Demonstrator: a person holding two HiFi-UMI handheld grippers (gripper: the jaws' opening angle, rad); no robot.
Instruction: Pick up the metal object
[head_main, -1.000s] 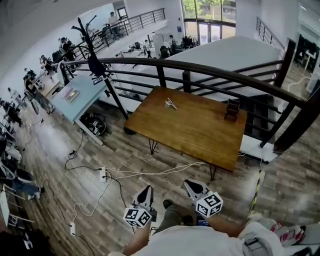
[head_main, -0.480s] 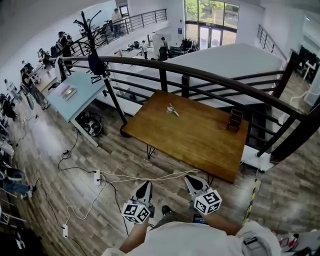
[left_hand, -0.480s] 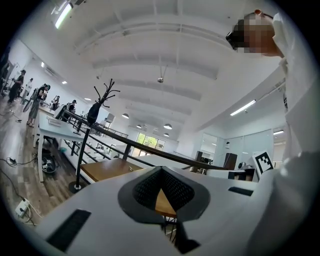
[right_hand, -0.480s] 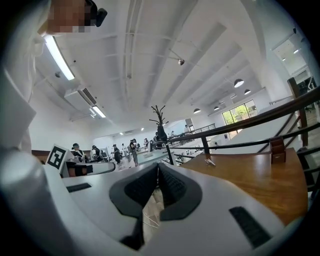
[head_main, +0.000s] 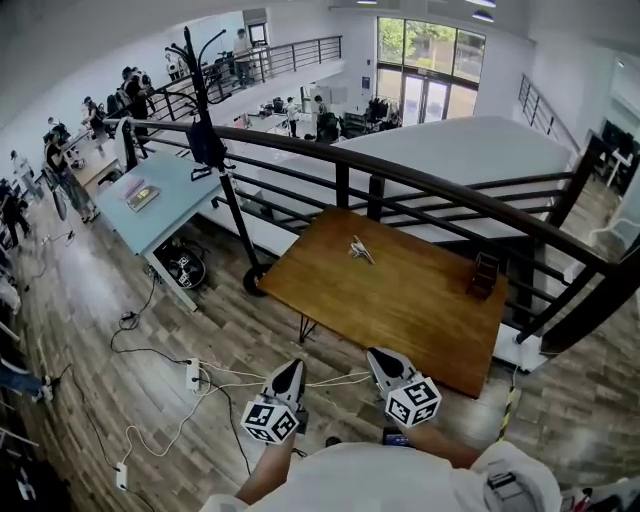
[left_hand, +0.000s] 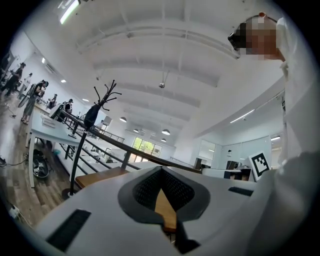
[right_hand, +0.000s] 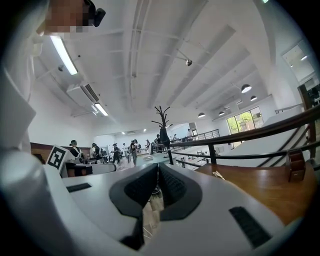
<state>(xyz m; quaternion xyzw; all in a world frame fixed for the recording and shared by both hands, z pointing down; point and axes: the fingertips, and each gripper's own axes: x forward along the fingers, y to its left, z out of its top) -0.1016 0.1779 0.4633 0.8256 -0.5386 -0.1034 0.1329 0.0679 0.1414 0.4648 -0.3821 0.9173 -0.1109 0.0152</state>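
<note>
1. Silvery metal, thin and pale against brown wood: metal object (head_main: 361, 250) lying flat on the bench (head_main: 400, 300), close to the far edge and toward the far left corner. Looks like a few slim strips or prongs crossing one another; exact shape too small to tell. Probably light and low-lying, so likely awkward to get jaws around.
2. Nothing touching it, with bare wood on every side. Seemingly set out in the open for a free approach from the near edge.
3. Small dark rack (head_main: 486, 274) standing upright near the far right corner, well apart from the metal object.
4. Dark railing (head_main: 420, 185) running just behind the far edge and curving round the right side. By the look of it, leaves only the near and left edges for an approach.
5. Left gripper (head_main: 292, 372) and right gripper (head_main: 378, 358) held low and side by side, short of the near edge and over the plank floor (head_main: 190, 300). Both aimed toward the bench, yet well apart from the metal object, so no grasp possible from here.
6. Both pairs of jaws closed tip to tip with nothing between them. Seemingly a carrying posture for the walk up. Need parting before any pickup.
7. Cables (head_main: 225, 372) trailing over the floor to the left of the near left corner: a possible trip risk.
</note>
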